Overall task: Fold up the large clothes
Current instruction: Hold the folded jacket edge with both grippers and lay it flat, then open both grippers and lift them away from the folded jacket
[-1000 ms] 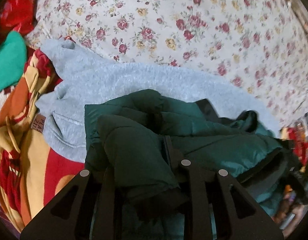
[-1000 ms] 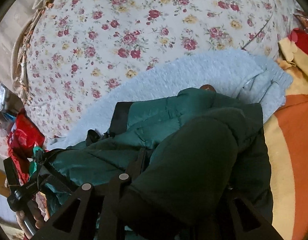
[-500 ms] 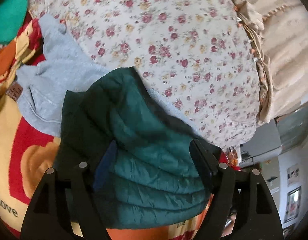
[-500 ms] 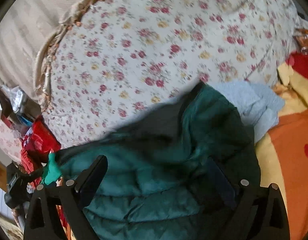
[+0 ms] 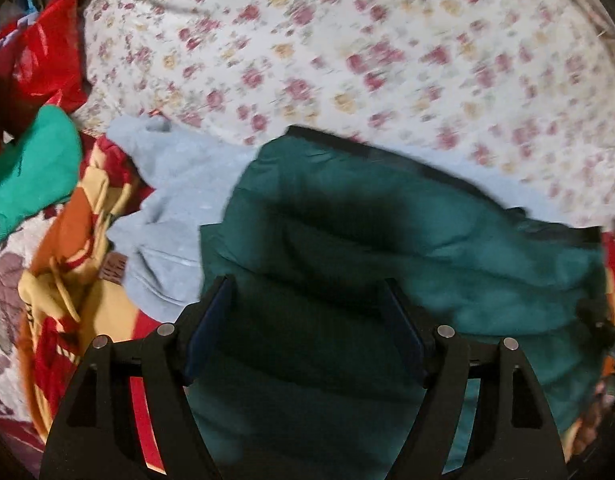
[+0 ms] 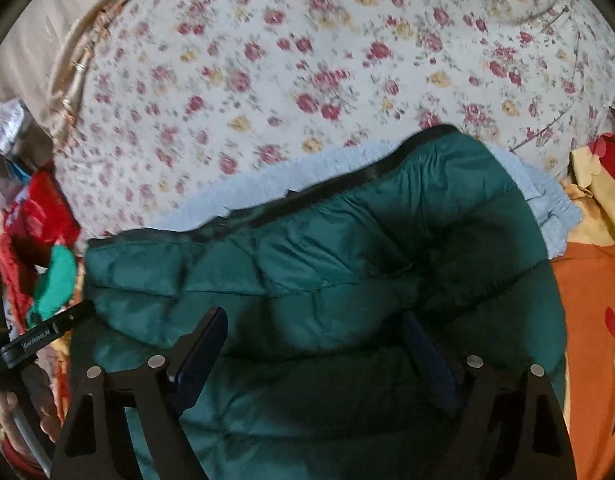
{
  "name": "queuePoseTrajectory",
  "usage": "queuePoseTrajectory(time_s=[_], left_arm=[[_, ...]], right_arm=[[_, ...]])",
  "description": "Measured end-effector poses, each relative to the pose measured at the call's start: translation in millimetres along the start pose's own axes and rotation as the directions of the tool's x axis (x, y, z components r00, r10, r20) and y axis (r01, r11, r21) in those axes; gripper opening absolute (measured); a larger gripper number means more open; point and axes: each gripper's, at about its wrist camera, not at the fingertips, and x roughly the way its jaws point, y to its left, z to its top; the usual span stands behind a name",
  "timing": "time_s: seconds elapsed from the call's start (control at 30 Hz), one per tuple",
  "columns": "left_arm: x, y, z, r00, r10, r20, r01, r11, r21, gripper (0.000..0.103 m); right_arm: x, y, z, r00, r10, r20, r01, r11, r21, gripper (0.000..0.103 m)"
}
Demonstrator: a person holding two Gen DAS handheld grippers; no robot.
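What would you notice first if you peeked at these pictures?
The big puffy dark green quilted jacket fills the middle, lying folded on a fluffy pale blue sweater. Behind both spreads a white bedsheet with little red and yellow roses, and a bright red, orange and yellow blanket lies at the side.

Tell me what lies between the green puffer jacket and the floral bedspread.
A light blue fleece garment lies under the green puffer jacket, its edge showing against the floral bedspread; clearest in the right wrist view.

Each hand-held gripper (image 5: 307, 320) (image 6: 315, 352) has black triangular cut-out finger frames, silver screw heads and dark blue pads (image 5: 209, 320).
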Motion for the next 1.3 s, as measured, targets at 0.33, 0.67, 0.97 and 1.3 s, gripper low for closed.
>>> queuePoseTrajectory(time_s=[0.33,0.67,0.97,1.3], left_arm=[[22.8,11.9,-9.2,1.000,0.023,-0.006,-0.023,1.000,0.015,0.084],[-16.0,46.0,-26.8,0.996,-0.091,0.004,0.091,0.991,-0.102,0.083],[-5.2,66.5,-50.7,0.991,-0.116,-0.064,0.103,0.979,-0.179,0.083],[-104.5,48.7,-86.2,0.992,-0.102,0.071,0.107,0.993,-0.056,0.083]], right_arm=[[9.4,7.1,-6.4,0.999,-0.046,-0.011,0.045,0.997,-0.066,0.091],[-63.3,-12.7,-39.1,0.997,0.014,0.079,-0.012,1.000,-0.014,0.090],[-70.2,-39.3,-67.4,0.999,-0.013,0.035,0.011,0.998,0.062,0.090],[-131.1,-25.9,-108.4,0.993,0.073,0.095,-0.079,0.995,0.068,0.090]])
